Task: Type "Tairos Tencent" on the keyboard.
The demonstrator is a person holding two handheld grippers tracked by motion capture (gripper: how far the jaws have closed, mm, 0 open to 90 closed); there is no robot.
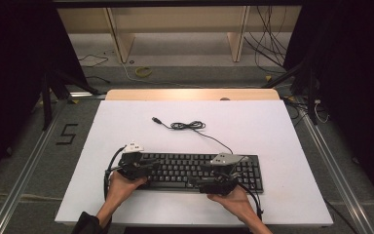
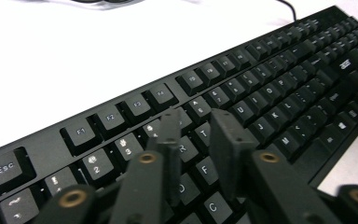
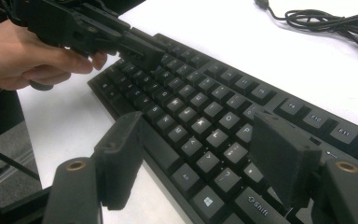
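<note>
The left gripper [image 2: 196, 128] hangs low over the left half of the black keyboard [image 2: 279, 88], its jaws parted by a narrow gap with nothing between them; the tips stand just above the letter keys near R and T. The right gripper [image 3: 200, 154] hovers over the right half, its jaws spread wide and empty, one tip at the keyboard's near edge, the other above the keys by the Shift row. In the high view the left gripper [image 1: 135, 163] and the right gripper [image 1: 222, 171] sit at the two ends of the keyboard [image 1: 187, 170], each held from below by a hand, the left hand [image 1: 121, 187] and the right hand [image 1: 233, 197].

The keyboard lies flat near the front edge of the white table [image 1: 272, 126], its long side parallel to that edge. Beyond it, its black cable [image 1: 187, 126] runs from the right rear corner across the table into a loose coil and ends in a USB plug [image 1: 155, 119], lying free on the surface.
</note>
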